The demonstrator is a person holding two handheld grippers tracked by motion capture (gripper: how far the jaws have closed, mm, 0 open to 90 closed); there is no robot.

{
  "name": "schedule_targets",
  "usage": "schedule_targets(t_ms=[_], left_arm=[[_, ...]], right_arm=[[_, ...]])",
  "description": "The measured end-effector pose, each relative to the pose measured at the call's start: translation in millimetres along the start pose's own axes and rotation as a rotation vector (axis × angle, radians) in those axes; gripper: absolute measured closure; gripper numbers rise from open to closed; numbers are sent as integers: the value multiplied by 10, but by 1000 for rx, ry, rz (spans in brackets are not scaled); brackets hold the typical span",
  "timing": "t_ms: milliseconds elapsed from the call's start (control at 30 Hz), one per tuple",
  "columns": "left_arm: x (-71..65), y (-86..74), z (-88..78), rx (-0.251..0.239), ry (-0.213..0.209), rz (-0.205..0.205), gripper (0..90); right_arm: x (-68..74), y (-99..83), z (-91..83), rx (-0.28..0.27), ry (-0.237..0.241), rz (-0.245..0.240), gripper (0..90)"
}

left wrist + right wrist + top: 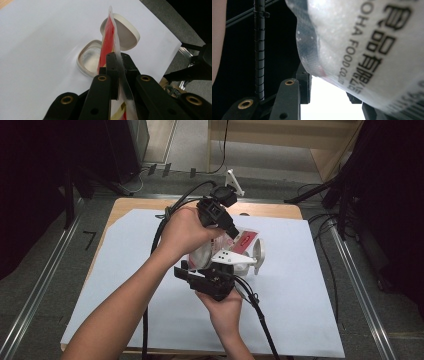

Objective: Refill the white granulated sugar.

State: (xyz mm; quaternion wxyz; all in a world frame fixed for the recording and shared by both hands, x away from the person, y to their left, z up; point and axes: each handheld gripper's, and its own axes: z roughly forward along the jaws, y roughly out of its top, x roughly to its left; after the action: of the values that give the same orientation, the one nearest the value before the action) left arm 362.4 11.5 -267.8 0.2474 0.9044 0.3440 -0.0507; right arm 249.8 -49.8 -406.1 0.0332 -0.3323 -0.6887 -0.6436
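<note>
White sheeting covers the bench (125,285), and just above it the left tongs (117,62) are clamped tight on the sealed edge of a red-and-clear food pouch (108,42) over an open round tub (88,61). The right tongs (329,96) sit part-open around the pouch's lower end; whether they grip, I cannot tell. It looks light, floppy and slick, so the flat seams are the place to pinch.

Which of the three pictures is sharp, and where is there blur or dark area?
High view: evenly lit on the white sheet, dark at both sides. Left gripper view: the pouch and the open container are fairly sharp, while the left gripper near the lens looks soft. Right gripper view: the pouch is very close, so its printed letters are blurred, and the left half is almost black.
</note>
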Motion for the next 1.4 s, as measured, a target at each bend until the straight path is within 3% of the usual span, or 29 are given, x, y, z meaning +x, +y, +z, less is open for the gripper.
schedule_targets(t_ms=[300,500,700,1033,1400], left_arm=[[0,5,2,3,-5,4,873],[-16,9,6,6,-6,2,875],[-29,35,6,10,9,10,871],[-47,62,33,0,10,14,871],[-58,89,48,3,1,15,872]], right_arm=[[8,-7,5,9,-19,-36,626],[48,-8,21,36,-78,-93,646],[26,2,-23,19,-97,-95,764],[15,5,-40,8,-97,-79,698],[-4,15,-97,0,-96,-55,689]])
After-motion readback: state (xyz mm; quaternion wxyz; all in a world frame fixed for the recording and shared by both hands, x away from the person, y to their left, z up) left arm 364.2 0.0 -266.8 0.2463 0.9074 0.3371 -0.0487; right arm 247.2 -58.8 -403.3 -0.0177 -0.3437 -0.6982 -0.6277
